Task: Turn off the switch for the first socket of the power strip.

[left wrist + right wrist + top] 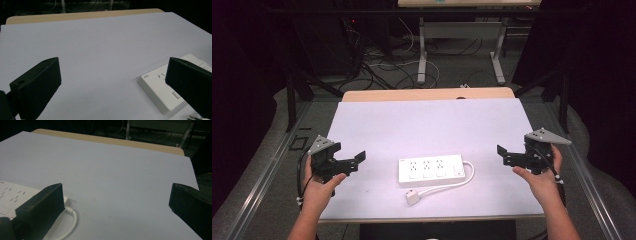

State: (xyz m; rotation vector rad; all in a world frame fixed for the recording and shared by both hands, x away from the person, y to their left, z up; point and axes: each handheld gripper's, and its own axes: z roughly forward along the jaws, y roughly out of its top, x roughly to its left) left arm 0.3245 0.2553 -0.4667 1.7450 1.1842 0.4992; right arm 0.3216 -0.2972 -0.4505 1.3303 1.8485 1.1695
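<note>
This looks like a lab or recording room set up for capture work. Black curtains (242, 75) close in both sides, and dark stand legs (294, 97) rise at the tabletop's (427, 95) far corners. Beyond its far edge, loose cables (382, 67) sprawl across a grey floor (452, 70) under a second desk on white metal legs (422, 55). The tabletop itself is wood covered by a plain white sheet (432, 125), lit brighter than its dark surroundings.

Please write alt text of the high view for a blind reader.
A white rectangular plastic power strip lies on a white table sheet, its cord looped to a white plug. The left gripper and right gripper, both open, flank it.
</note>
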